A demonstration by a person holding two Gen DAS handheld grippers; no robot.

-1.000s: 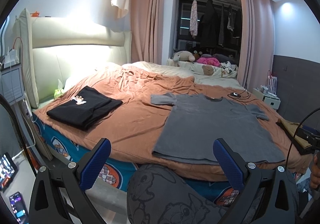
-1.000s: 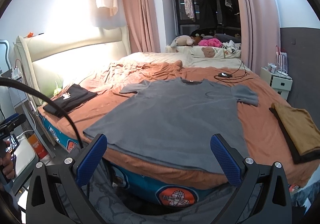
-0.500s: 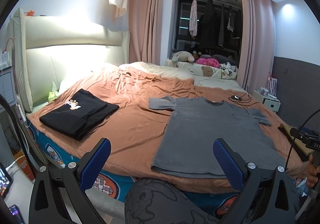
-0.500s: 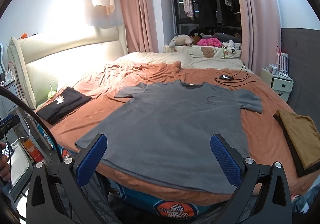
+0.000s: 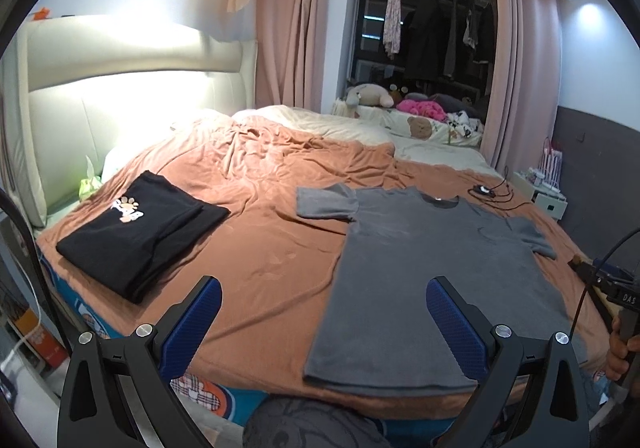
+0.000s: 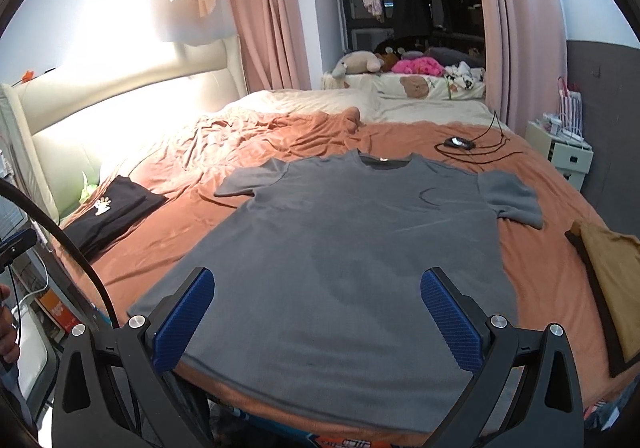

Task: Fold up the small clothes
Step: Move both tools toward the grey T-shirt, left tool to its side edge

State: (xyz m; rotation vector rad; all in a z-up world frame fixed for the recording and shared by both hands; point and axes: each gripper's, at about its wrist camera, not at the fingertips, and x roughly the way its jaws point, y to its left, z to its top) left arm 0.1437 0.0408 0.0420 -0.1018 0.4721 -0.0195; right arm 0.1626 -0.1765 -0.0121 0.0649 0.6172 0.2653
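Here: both claws [image 5: 323, 312] [image 6: 317, 308] spread apart, empty; soft grey T-shirt [image 6: 344, 248] flat on rumpled rust blanket [image 5: 256, 248].

the grey t-shirt [image 6: 352, 248] is matt, soft knit cloth. under it the rust blanket [image 5: 260, 248] looks plush and creased. the headboard [image 5: 120, 103], upper left, is smooth padded leather-like. both tongs [image 5: 324, 320] [image 6: 316, 312] carry textured blue pads on black plastic, with shiny metal screws.

Cream padded headboard [image 5: 120, 59] brightly lit; pink curtains [image 5: 296, 19] flank dark window alcove [image 5: 424, 31]; grey wall panel [image 5: 600, 183] right.
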